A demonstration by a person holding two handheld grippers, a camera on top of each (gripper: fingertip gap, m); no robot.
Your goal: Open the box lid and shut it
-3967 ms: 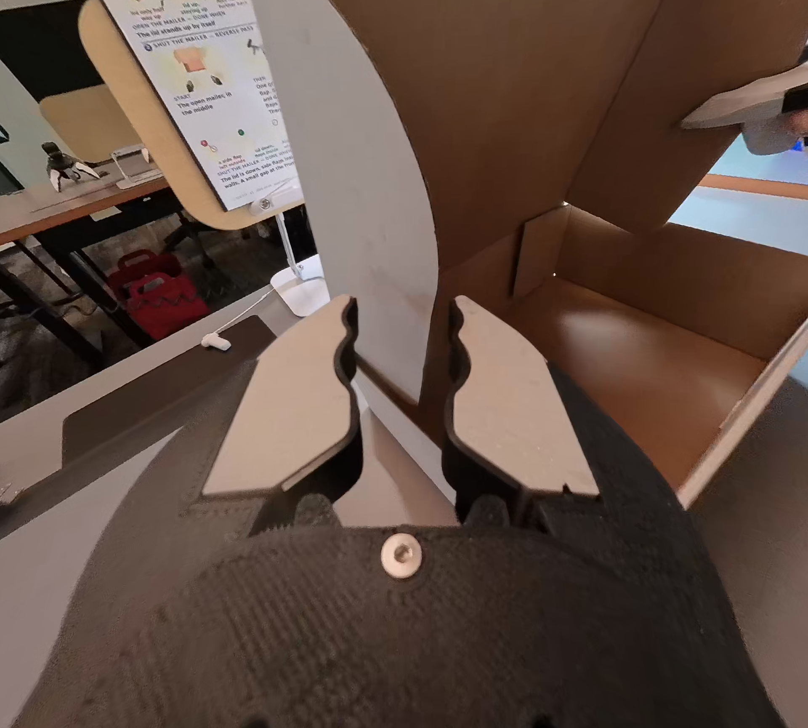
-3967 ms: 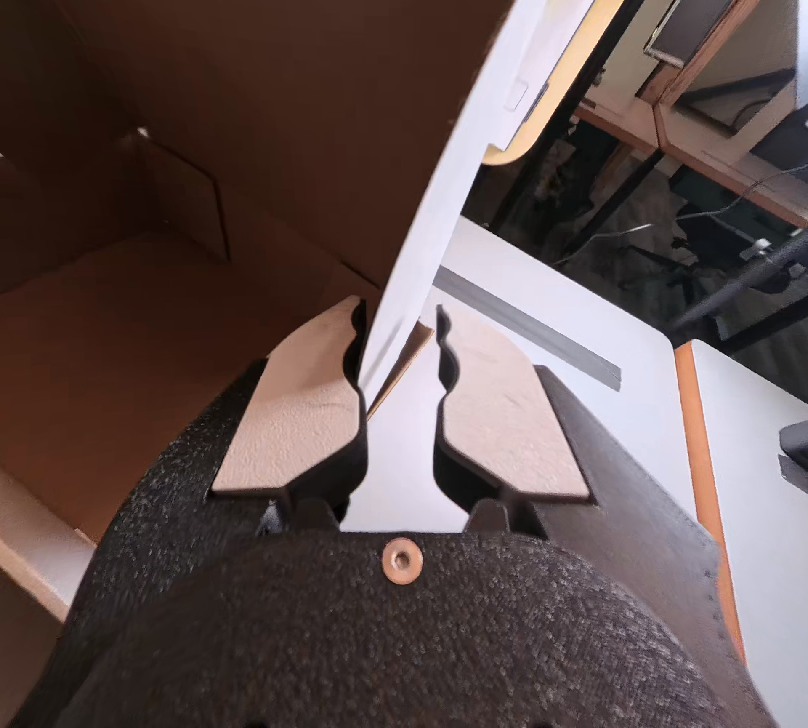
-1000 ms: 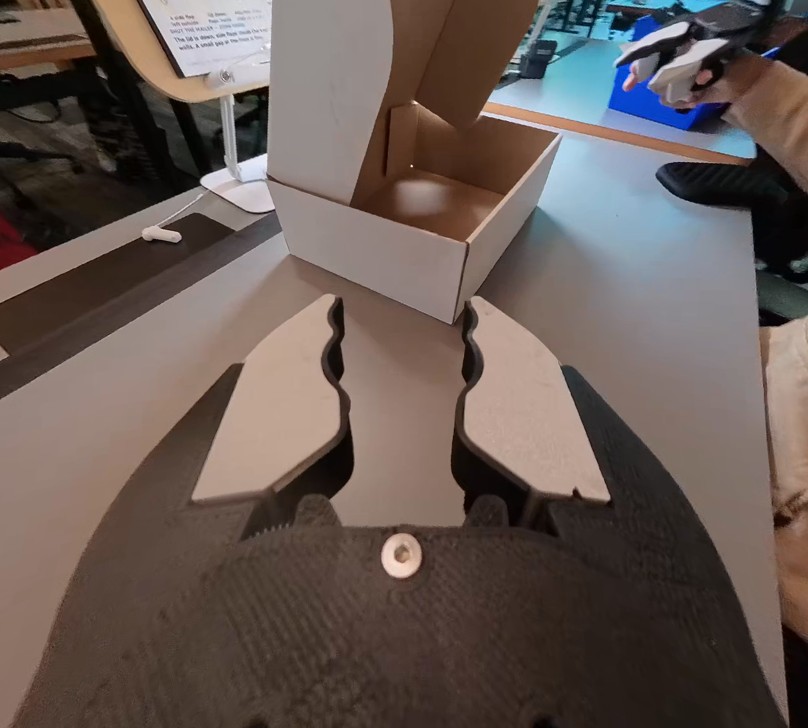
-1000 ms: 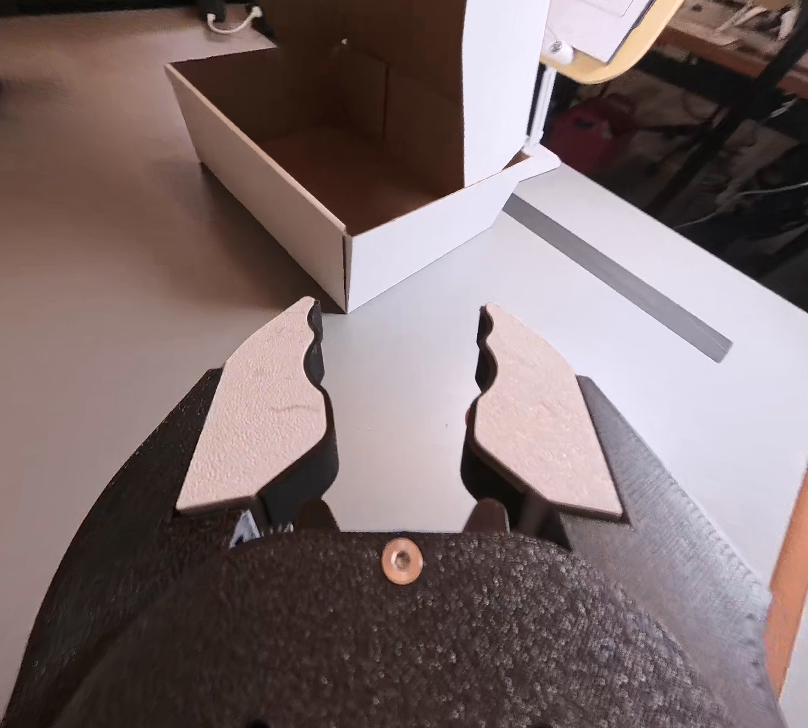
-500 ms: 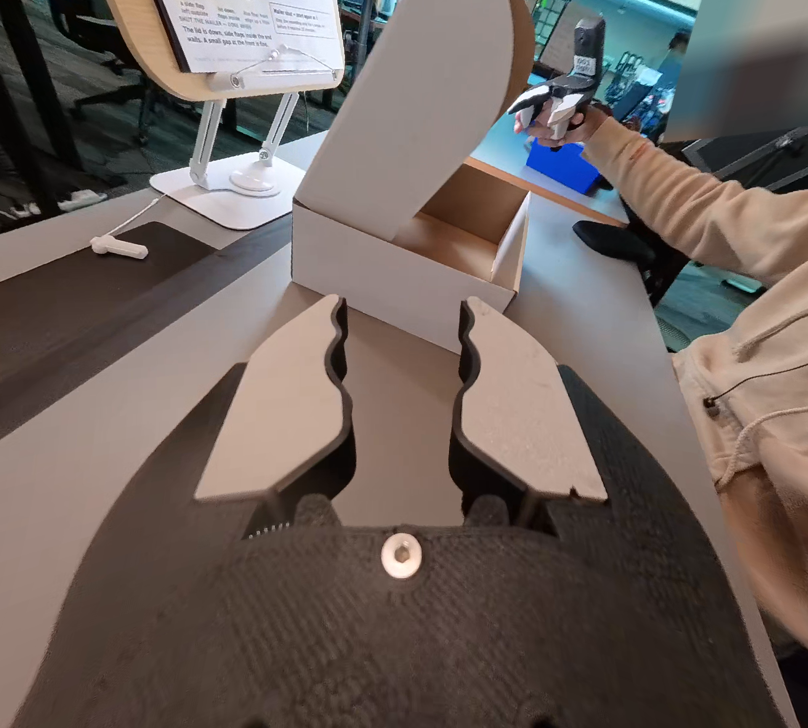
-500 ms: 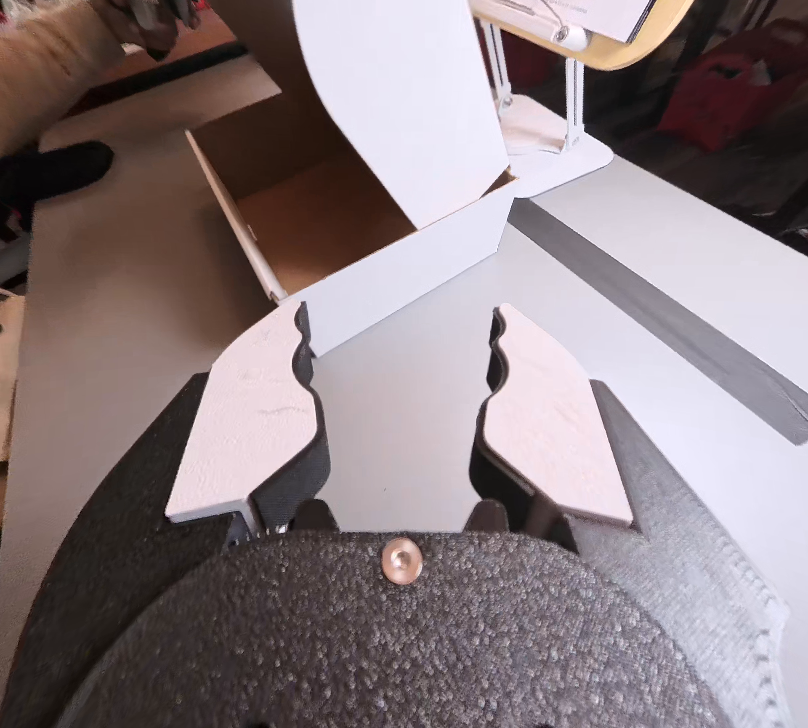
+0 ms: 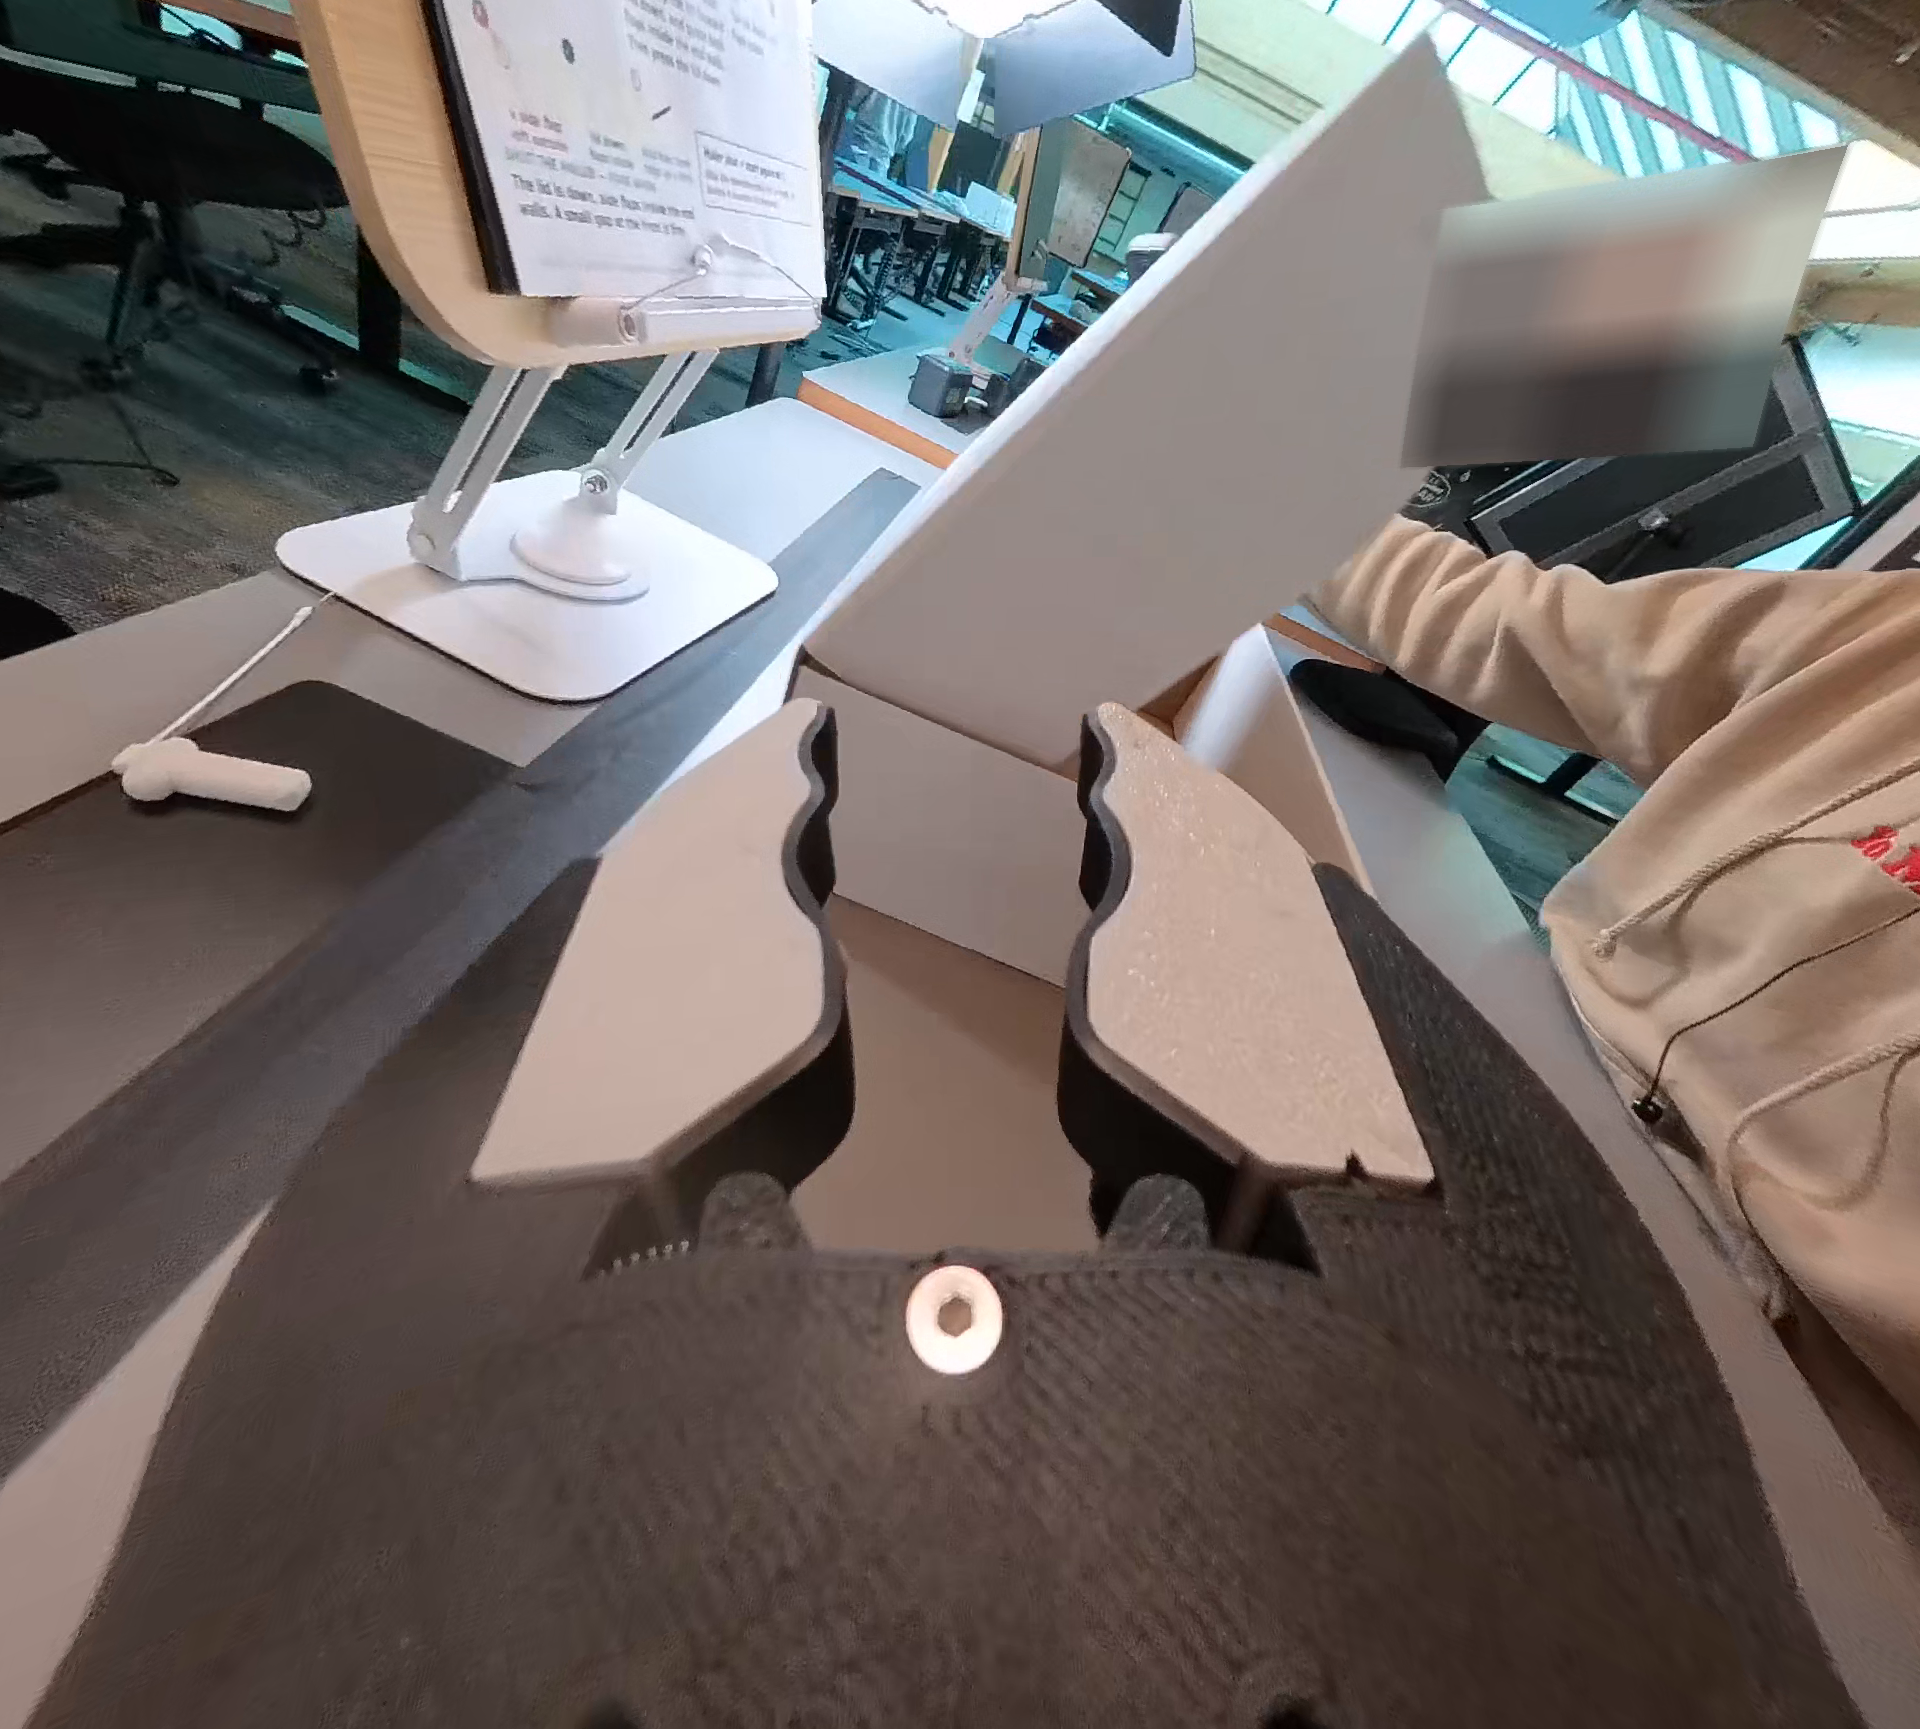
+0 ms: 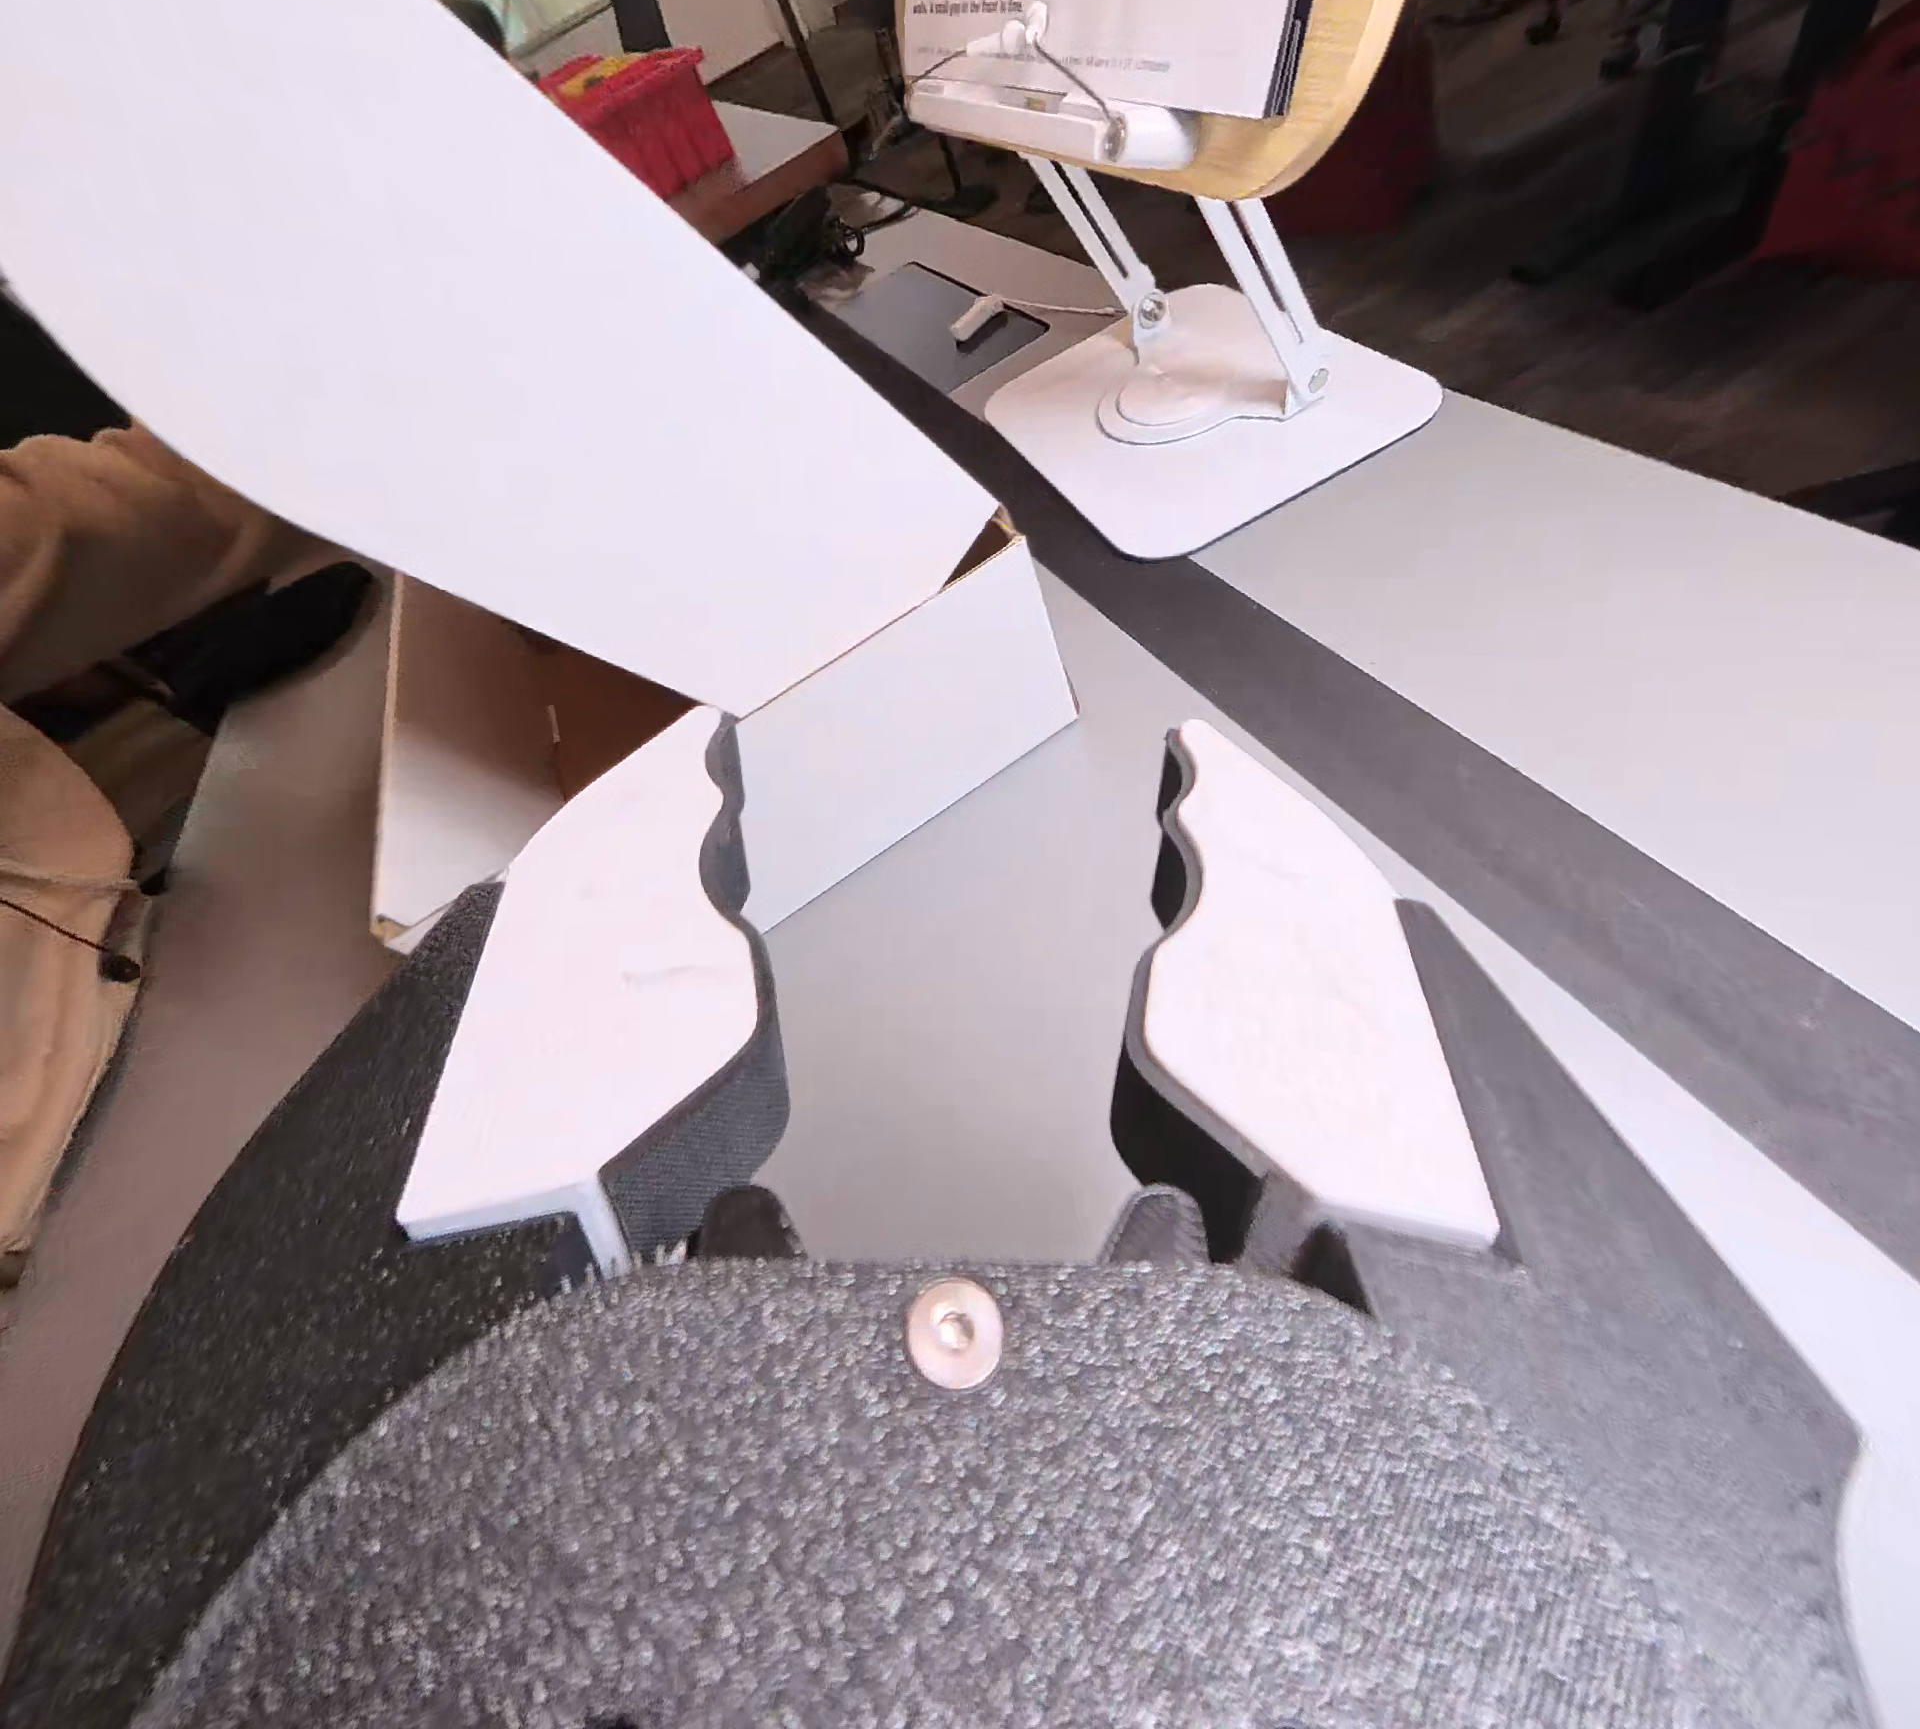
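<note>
The white cardboard box (image 7: 951, 832) stands on the grey table, brown inside. Its lid (image 7: 1143, 484) is half raised and leans over the opening at a slant. My left gripper (image 7: 956, 723) is open and empty, low over the table, with the box's side wall right in front of its fingertips. In the right wrist view the lid (image 8: 416, 277) fills the upper left above the box wall (image 8: 904, 723). My right gripper (image 8: 951, 734) is open and empty, its left fingertip (image 8: 665, 806) close to the lid's hinge corner; contact cannot be told.
A document stand (image 7: 540, 557) with a printed sheet stands behind the box, also in the right wrist view (image 8: 1205, 422). A small white stick-shaped object (image 7: 208, 780) lies on a dark mat. A dark strip (image 8: 1455, 806) crosses the table. A person's beige sleeve (image 7: 1558, 640) is on the near side. Spacing between my two grippers at the tips: around 55 cm. The lid (image 8: 416, 277) is about 10 cm from my right fingertips and 45 cm from my left.
The lid has swung from upright down to a slant over the box. Both grippers have dropped lower and moved in close to the box's opposite sides, still open.
</note>
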